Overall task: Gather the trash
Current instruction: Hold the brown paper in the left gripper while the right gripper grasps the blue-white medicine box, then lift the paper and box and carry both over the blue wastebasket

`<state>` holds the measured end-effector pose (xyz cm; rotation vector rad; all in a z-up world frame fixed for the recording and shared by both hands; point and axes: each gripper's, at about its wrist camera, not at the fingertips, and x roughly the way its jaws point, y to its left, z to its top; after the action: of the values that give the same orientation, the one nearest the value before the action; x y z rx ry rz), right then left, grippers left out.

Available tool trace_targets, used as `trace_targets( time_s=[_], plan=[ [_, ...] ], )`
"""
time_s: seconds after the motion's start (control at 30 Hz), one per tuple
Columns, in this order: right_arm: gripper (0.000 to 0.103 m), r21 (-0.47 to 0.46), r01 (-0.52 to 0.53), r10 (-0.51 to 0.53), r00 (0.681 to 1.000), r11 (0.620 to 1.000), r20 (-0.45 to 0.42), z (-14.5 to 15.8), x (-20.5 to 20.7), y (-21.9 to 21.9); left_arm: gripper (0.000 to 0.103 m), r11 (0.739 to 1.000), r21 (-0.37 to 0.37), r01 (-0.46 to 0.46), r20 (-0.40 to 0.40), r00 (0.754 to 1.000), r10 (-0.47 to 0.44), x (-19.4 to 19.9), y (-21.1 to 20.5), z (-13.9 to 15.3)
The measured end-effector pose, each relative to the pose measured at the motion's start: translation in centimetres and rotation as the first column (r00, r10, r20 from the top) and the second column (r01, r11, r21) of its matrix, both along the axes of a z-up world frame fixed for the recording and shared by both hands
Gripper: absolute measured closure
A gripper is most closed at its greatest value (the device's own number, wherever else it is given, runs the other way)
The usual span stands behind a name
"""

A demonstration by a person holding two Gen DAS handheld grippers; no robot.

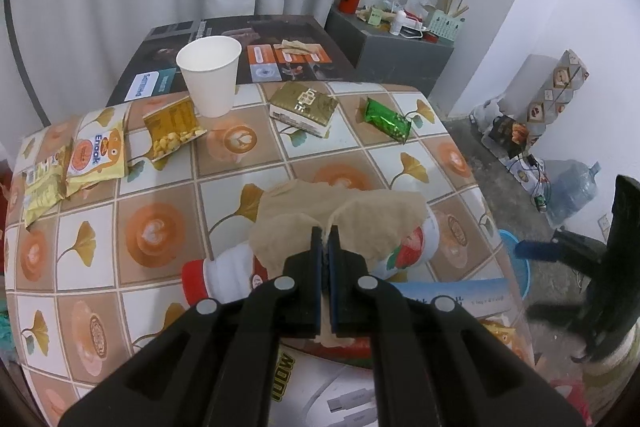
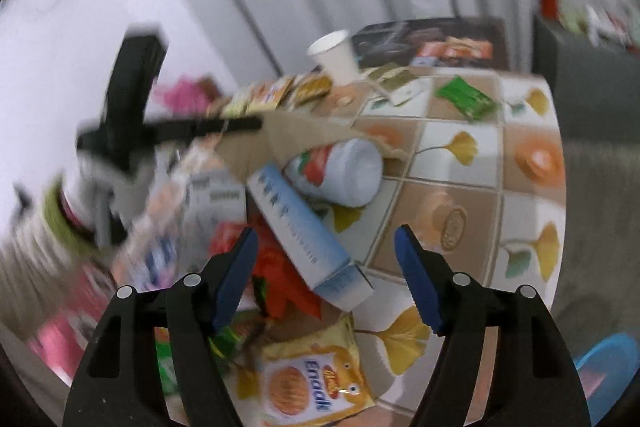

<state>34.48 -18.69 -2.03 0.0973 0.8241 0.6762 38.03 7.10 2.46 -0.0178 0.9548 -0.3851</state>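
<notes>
Brown paper bag [image 1: 340, 223] is pinched tight in our left gripper [image 1: 325, 239], mouth held up over the table [image 1: 168, 187]. Our right gripper [image 2: 325, 275] is wide and empty. Next we think it grabs the blue box [image 2: 304, 231].

My worktop [image 1: 168, 195] wears white and tan squares with orange cups and yellow ginkgo leaves, carrying a white paper cup [image 1: 210, 79], a shiny green wrapper [image 1: 386, 119], a gold carton [image 1: 304, 107] and a beige paper bag [image 1: 340, 223].
</notes>
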Motion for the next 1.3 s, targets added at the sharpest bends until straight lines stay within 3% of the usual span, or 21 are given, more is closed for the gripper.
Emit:
trace_targets(
  time_s=[0.13,0.27,0.43,0.67,0.97,1.3],
  plan=[
    [0.043,-0.132,-0.056,0.061,0.998,0.990,0.033,-1.6,0.4,2.2,0.101,1.000,0.000,0.002,0.003,1.000,-0.002,0.0,-0.1,0.1],
    [0.059,-0.170,-0.085,0.091,0.995,0.982,0.027,-2.3,0.6,2.4,0.101,1.000,0.002,0.001,0.002,1.000,-0.001,0.0,-0.1,0.1],
    [0.064,-0.179,-0.087,0.098,0.994,0.980,0.056,-1.7,0.3,2.6,0.101,1.000,-0.001,-0.003,0.014,1.000,0.003,0.0,0.0,0.4],
    [0.071,-0.185,-0.055,0.085,0.983,0.981,0.161,2.0,-1.1,2.8,0.101,0.999,-0.034,-0.023,0.076,0.997,0.026,-0.7,0.9,3.7],
    [0.075,-0.158,-0.001,0.047,0.957,0.987,0.287,7.9,-4.2,2.4,0.101,0.998,-0.052,-0.030,0.185,0.982,0.039,-4.4,1.3,9.7],
    [0.075,-0.109,0.090,-0.041,0.920,0.990,0.390,12.8,-10.7,-2.5,0.101,0.998,-0.049,0.049,0.278,0.960,-0.033,-10.1,-3.1,15.5]
  ],
)
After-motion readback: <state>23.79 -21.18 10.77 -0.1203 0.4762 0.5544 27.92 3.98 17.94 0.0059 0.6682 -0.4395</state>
